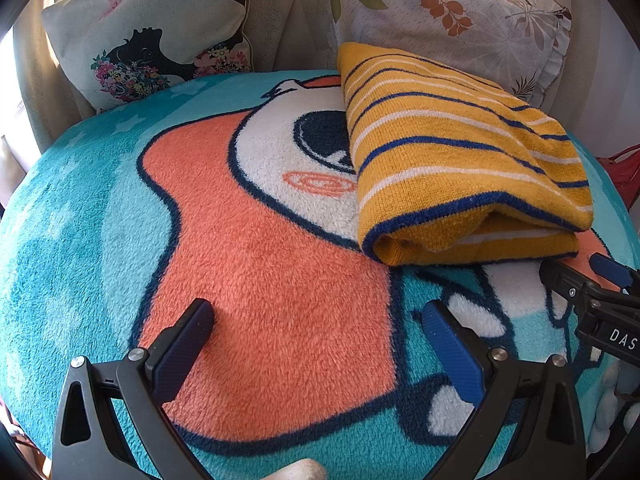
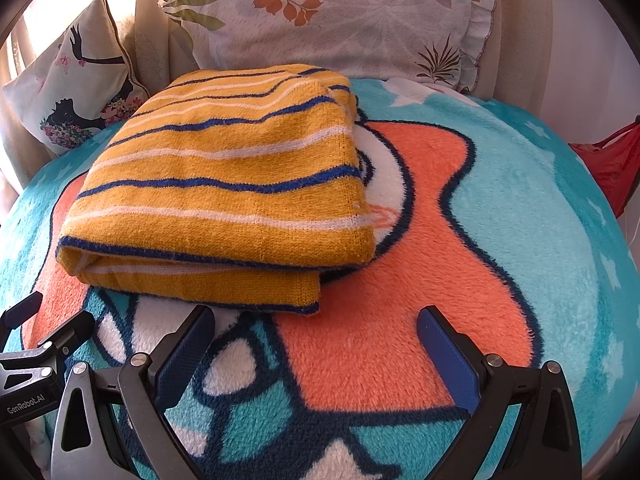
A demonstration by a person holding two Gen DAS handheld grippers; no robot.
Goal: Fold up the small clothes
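Observation:
A yellow garment with blue and white stripes (image 1: 460, 152) lies folded in a thick rectangle on a fleece cartoon blanket (image 1: 120, 220); it also shows in the right wrist view (image 2: 224, 184). My left gripper (image 1: 318, 316) is open and empty, low over the orange patch, to the left of and nearer than the garment. My right gripper (image 2: 316, 318) is open and empty, just in front of the garment's near folded edge. The right gripper's fingers show at the right edge of the left wrist view (image 1: 568, 280).
A pale pillow with a black figure print (image 1: 152, 28) and a leaf-print pillow (image 1: 448, 12) lean at the back. A red bag (image 2: 612, 160) hangs off the right side. The blanket (image 2: 520, 220) curves down at its edges.

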